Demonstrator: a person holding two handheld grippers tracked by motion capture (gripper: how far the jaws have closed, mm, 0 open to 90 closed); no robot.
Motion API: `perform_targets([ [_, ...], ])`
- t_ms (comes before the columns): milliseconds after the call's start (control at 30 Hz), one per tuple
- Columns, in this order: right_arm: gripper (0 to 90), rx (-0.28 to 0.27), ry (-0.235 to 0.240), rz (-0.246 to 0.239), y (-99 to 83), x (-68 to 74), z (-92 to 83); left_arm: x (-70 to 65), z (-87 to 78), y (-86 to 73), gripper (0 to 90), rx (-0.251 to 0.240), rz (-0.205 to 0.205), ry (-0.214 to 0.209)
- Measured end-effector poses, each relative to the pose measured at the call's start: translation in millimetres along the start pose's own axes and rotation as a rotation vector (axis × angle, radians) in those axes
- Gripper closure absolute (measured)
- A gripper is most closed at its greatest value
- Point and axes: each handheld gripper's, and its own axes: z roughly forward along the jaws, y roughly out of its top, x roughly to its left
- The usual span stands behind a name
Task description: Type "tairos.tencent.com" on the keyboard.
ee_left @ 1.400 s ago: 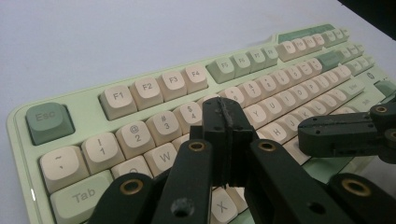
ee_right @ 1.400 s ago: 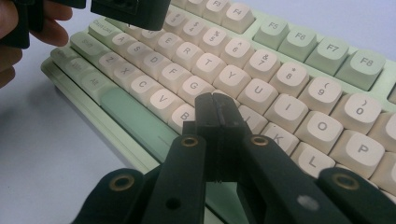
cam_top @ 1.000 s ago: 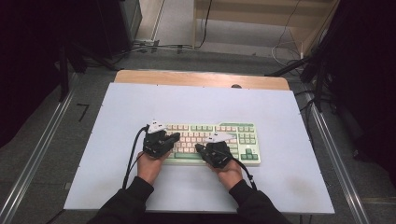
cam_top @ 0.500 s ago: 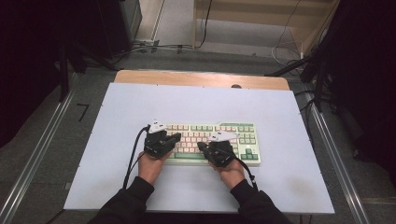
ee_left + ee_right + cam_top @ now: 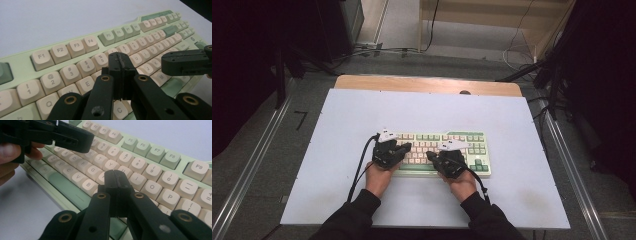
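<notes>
Nothing has shifted in the last second: I hold the left gripper (image 5: 404,146) and right gripper (image 5: 432,156), jaws pressed together, empty, over the keyboard (image 5: 472,150) near the surface's front edge; no key looks pressed yet.

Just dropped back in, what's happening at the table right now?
A person sits at the white table with a tool in each hand, both poised over a pale green keyboard with cream keys. The left tool has its jaws shut and its tip is over the keys around R and T. The right tool is also shut, its tip over the keys near H and J. Nothing is gripped; the closed tips look set for pressing keys.
</notes>
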Motion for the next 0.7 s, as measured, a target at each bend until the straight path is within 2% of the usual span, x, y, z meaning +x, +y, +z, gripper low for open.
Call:
perform_targets([
  [700,87.4,-0.006,-0.005,0.011,0.1,-2.4,-2.4,0.3,12.6,0.8,90.0,0.019,0.003,0.003],
])
